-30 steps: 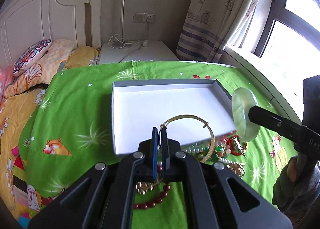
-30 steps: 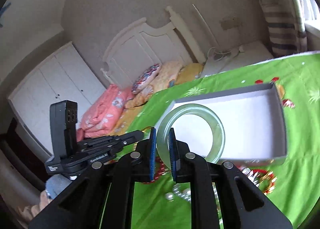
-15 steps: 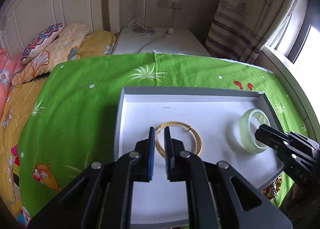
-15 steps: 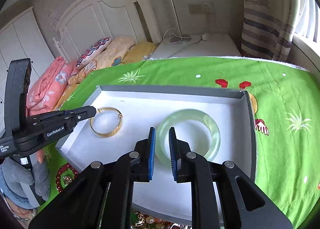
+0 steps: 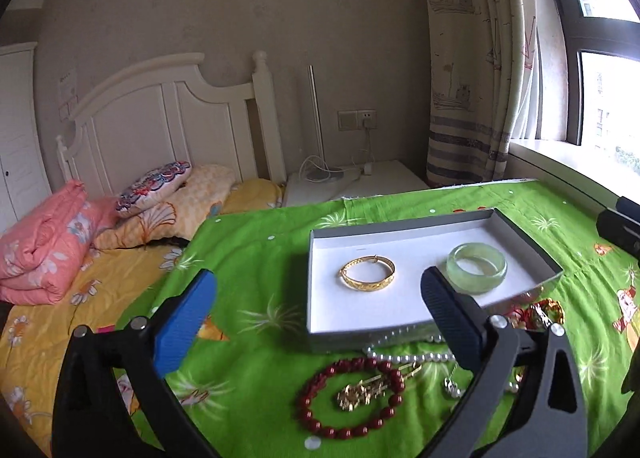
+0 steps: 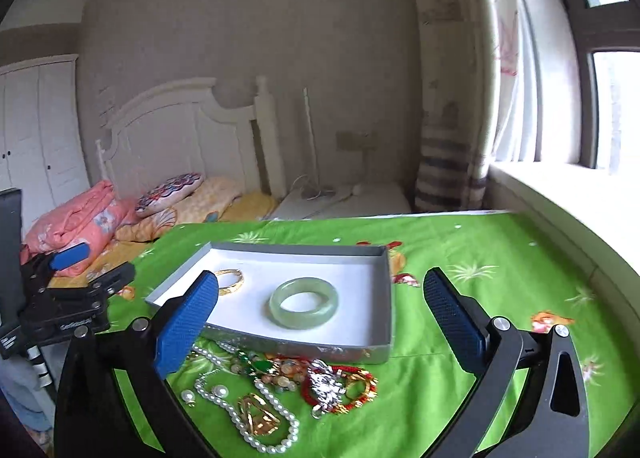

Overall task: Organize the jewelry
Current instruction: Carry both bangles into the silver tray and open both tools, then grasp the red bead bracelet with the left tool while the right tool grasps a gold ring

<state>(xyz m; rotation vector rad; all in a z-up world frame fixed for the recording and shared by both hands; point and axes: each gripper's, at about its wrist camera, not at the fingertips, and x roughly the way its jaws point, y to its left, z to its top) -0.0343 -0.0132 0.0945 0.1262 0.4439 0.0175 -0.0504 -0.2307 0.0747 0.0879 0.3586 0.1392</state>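
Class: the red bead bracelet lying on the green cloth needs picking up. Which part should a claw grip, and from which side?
Grip the round red bead bracelet across its near strand, coming from above: it lies flat, and the gold trinket fills its middle.

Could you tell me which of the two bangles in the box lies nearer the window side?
The pale green jade bangle: it lies flat in the white box on the window side, apart from the thinner gold bangle.

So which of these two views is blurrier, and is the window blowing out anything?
Right wrist view is softer, curtain and pearl necklace smeared; left wrist view is crisp on the gold bangle. Window overexposed in both; fisheye bends the edges.
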